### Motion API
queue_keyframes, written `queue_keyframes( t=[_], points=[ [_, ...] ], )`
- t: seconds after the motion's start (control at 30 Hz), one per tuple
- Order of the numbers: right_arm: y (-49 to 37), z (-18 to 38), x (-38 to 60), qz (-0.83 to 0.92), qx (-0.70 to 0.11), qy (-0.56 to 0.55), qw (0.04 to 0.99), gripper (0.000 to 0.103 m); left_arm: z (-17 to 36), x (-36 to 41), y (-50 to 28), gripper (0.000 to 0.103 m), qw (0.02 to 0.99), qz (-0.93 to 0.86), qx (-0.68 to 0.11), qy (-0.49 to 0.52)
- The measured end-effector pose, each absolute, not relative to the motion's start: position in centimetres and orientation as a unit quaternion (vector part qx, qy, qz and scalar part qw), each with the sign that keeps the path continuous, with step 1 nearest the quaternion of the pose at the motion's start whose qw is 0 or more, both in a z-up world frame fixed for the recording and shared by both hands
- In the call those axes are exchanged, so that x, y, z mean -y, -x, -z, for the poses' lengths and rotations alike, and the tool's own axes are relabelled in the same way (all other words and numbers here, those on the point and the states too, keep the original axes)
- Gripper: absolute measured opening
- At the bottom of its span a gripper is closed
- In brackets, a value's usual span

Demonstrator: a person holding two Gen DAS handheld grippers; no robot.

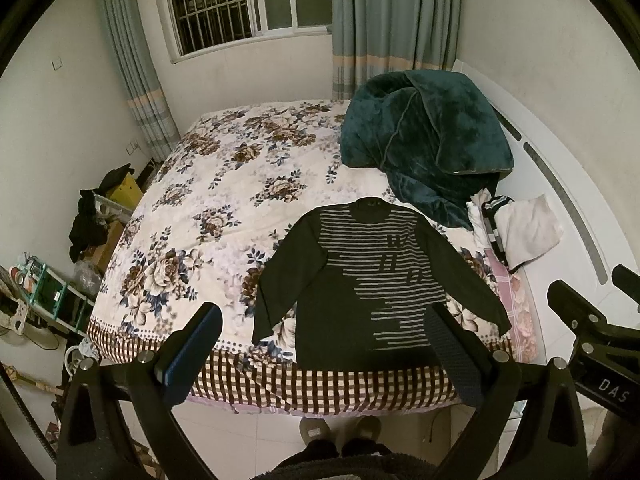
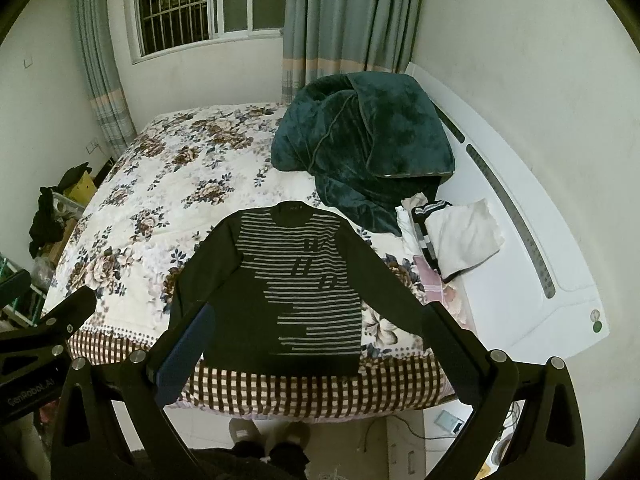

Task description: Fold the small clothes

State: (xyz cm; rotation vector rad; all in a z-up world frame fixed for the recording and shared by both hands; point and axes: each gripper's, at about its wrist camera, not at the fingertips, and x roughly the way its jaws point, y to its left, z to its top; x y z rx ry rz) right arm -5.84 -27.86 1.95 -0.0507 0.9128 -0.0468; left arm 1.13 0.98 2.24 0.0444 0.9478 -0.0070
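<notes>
Black tool (image 1: pixel 324 348) arms, blue pads (image 1: pixel 192 352) (silver screws), grey slippers (image 2: pixel 244 434).

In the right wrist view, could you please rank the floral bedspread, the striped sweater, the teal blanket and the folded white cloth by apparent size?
1. floral bedspread
2. striped sweater and teal blanket: alike, and the sweater lies nearer the camera, so unranked
3. folded white cloth

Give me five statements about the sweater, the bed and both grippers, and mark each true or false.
1. The striped sweater lies spread flat, sleeves out. True.
2. The left gripper is shut on the sweater. False: it is open and holds nothing.
3. The teal blanket covers the sweater. False: it sits heaped beyond the collar.
4. The right gripper is open. True.
5. The sweater is already folded in half. False: it is unfolded on the floral bedspread.
</notes>
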Motion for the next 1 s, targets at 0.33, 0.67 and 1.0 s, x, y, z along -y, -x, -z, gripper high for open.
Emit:
queue_keyframes(
  t=[0.33, 0.67, 1.0],
  points=[
    [6.0, -1.9, 27.5, 0.023, -0.439, 0.027, 0.898, 0.103, -2.4, -0.9, -1.4, 0.103, 0.89, 0.003, -0.455, -0.021],
    [5.8, -1.7, 27.3, 0.025, -0.44, 0.027, 0.897, 0.103, -2.4, -0.9, -2.0, 0.103, 0.891, 0.005, -0.454, -0.019],
    [5.0, -1.0, 28.1, 0.035, -0.442, 0.017, 0.896, 0.103, -1.1, -0.4, -3.0, 0.103, 0.891, 0.004, -0.454, -0.022]
  ],
)
